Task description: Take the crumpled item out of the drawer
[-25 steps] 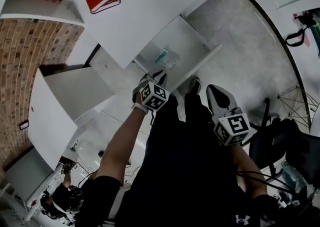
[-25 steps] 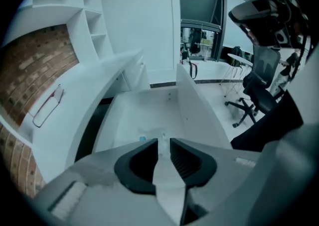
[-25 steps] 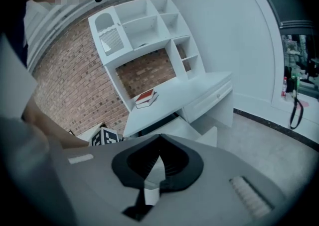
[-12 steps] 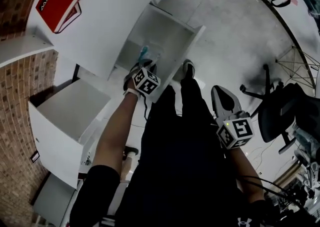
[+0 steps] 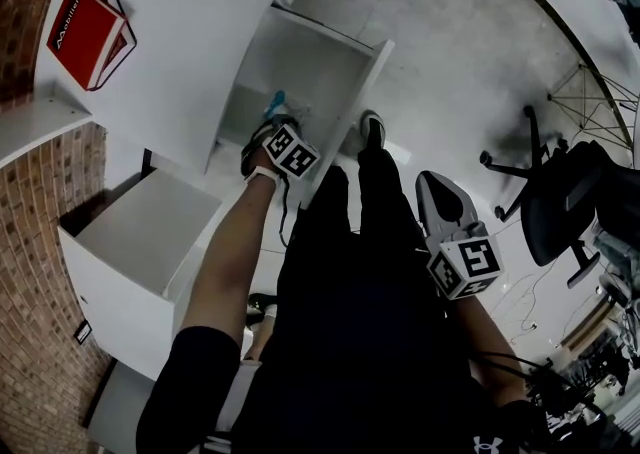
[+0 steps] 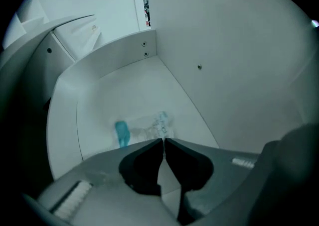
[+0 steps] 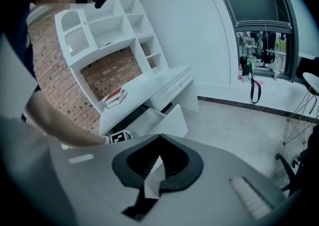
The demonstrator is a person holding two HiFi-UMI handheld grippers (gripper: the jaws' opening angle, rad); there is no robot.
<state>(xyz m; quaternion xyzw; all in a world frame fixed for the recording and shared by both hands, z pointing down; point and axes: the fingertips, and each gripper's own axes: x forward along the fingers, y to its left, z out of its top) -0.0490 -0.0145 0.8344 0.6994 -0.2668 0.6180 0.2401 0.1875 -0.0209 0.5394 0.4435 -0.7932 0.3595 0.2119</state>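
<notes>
1. My left tool [image 6: 163, 141] points down into the open drawer [image 6: 114, 68], upper centre of the head view. Its jaws have just been closing.
2. The tips are now nearly together, pinching the near edge of the item [image 6: 152, 128].
3. The item is clear and crumpled with a teal cap [image 6: 122, 133]. It lies on the drawer floor, lower middle of the left gripper view.
4. My right tool [image 7: 159, 138] is clenched on nothing, lower right of the head view, well apart from the drawer.
</notes>
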